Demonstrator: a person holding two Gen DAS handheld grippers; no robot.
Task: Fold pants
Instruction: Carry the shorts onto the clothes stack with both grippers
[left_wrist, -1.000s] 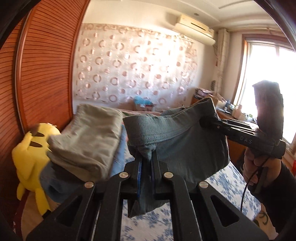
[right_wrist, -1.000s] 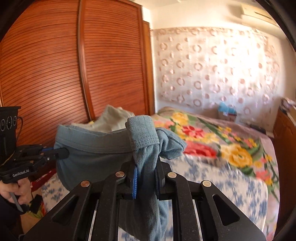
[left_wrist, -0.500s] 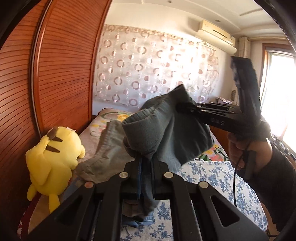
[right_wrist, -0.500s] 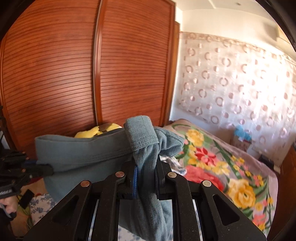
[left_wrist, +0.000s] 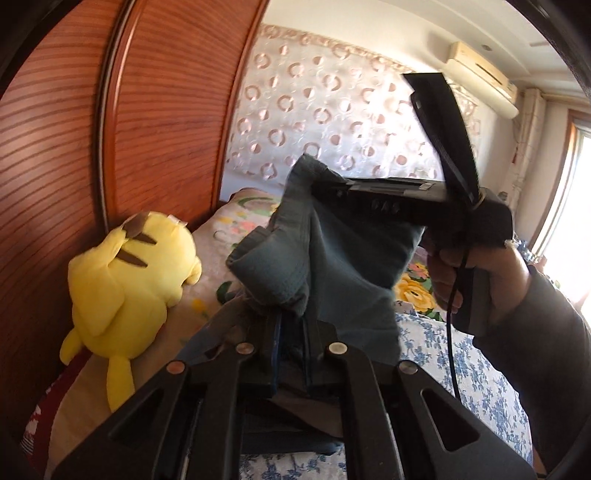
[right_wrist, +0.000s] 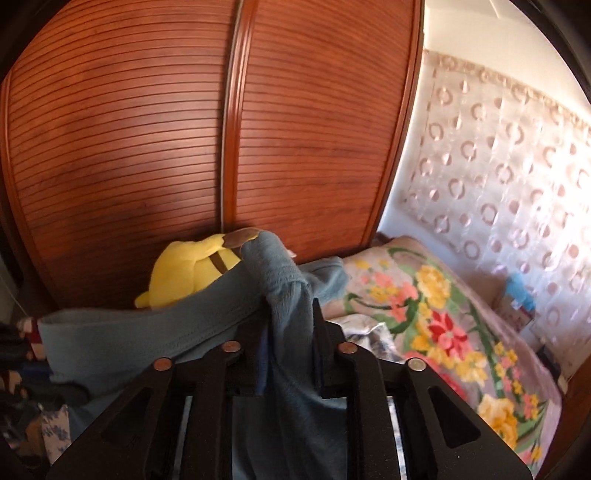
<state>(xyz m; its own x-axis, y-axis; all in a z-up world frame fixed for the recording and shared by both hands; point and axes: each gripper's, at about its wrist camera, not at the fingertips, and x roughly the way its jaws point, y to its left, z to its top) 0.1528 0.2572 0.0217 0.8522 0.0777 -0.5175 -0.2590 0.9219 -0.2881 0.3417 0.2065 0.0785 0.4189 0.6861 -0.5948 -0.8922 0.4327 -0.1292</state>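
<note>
the pants (left_wrist: 343, 258), a blue-grey pair, hang in the air above the bed (left_wrist: 458, 354), bunched between the two tongs. the left tongs (left_wrist: 291, 332) are clenched on a thick fold of the cloth near the waistband, and that tight hold is what carries the weight on that side. the right tongs (right_wrist: 286, 332) have the other corner of the cloth between their fingers, but their jaws are opening; the cloth still sits bunched in the gap, so it looks as if this side is being let go. in the left view the right tongs (left_wrist: 314, 184) reach in from the right, held by a hand (left_wrist: 469, 273) in a dark sleeve, with the pants draped off their tip. both point toward the wooden wardrobe (right_wrist: 221, 129) and the yellow plush toy (left_wrist: 129, 273) at the bed's edge, likely because the folded pants are meant for that corner, where other cloth lies just under the left tongs.
</note>
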